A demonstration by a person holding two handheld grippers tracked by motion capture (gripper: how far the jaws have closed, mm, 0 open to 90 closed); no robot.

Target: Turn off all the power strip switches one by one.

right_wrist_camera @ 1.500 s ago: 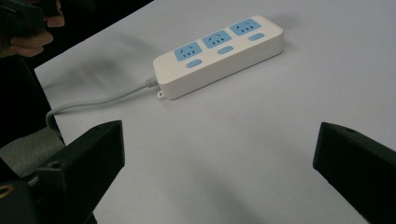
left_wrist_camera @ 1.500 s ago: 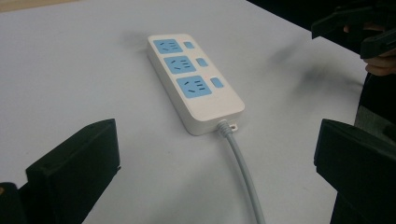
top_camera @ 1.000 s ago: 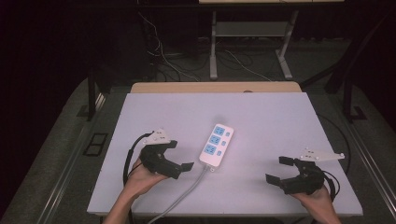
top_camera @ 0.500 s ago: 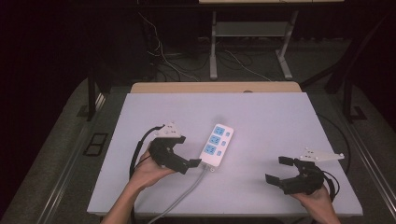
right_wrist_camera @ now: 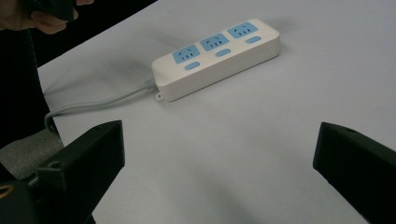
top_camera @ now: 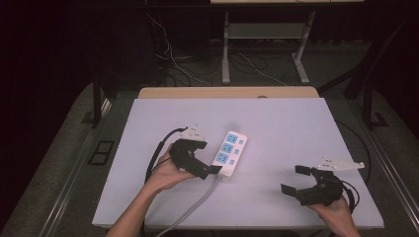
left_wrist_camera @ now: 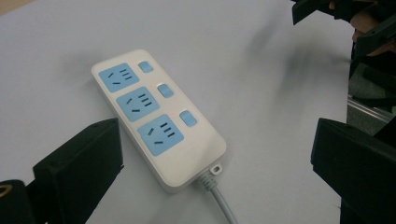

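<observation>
Power strip lies flat on the white tabletop, a bit left of centre, long axis running roughly 1 o'clock to 7 o'clock in the high view. White body, three blue sockets, a blue switch beside each. Grey cord exits the near end and runs toward 7 o'clock, off the tabletop's near edge.

Left gripper sits at about 8 o'clock from the strip's middle, right at the cord end. Jaws wide apart, holding nothing. In the left gripper view the strip lies between the two black jaws, cord end nearest the camera; the jaws do not touch it. From the high view, one jaw tip looks just beside the strip's near corner; cannot tell if it touches.

Right gripper is well apart from the strip, at about 4 o'clock from it, near the tabletop's front right. Jaws spread open, empty, pointing toward 9 o'clock. In the right gripper view the strip lies beyond the jaws with bare tabletop in between, cord trailing toward 8 o'clock.

The person's hands grip both tools from the near edge.
</observation>
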